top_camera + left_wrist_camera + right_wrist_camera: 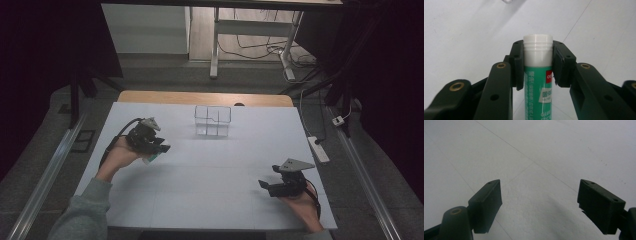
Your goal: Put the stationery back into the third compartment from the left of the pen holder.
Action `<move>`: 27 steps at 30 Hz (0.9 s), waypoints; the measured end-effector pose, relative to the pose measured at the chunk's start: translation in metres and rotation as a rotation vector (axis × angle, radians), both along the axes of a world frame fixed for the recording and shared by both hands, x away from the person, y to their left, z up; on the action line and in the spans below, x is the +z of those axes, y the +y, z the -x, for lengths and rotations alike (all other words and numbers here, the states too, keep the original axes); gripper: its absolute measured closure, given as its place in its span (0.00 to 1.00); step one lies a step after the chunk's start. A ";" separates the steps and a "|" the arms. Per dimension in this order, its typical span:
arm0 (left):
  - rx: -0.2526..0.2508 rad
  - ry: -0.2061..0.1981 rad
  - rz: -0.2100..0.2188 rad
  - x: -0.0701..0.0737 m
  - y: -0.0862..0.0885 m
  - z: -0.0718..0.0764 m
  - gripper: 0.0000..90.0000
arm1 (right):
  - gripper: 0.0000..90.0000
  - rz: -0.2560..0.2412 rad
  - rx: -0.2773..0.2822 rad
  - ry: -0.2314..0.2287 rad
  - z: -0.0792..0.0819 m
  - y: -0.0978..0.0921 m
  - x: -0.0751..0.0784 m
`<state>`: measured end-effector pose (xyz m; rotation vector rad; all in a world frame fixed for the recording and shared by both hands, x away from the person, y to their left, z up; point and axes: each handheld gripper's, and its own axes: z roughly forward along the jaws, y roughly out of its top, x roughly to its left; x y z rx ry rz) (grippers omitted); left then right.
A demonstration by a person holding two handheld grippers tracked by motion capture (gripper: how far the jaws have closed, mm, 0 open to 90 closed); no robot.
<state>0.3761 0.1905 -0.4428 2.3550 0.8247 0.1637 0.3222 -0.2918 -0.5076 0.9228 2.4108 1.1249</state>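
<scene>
A green glue stick with a white cap is clamped between the jaws of my left gripper, which is shut on it just below the cap. From above, the left gripper hovers over the left part of the white table and the glue stick pokes out under it. My right gripper is open, with only white table surface between its fingers. In the high view the right gripper rests near the table's front right.
A clear, divided plastic organiser stands at the back middle of the white table. A power strip lies on the floor off the right edge. Desk legs and cables are beyond the far edge.
</scene>
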 end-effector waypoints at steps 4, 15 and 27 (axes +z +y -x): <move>-0.015 -0.013 0.022 0.006 -0.002 0.004 0.72 | 0.21 0.003 -0.001 0.002 0.000 0.000 0.000; -0.030 -0.057 0.082 0.013 -0.003 0.009 0.72 | 0.21 0.004 0.004 0.000 0.000 0.000 0.000; -0.036 -0.091 0.124 0.015 -0.009 0.012 0.72 | 0.21 -0.003 0.005 -0.005 0.000 0.001 0.001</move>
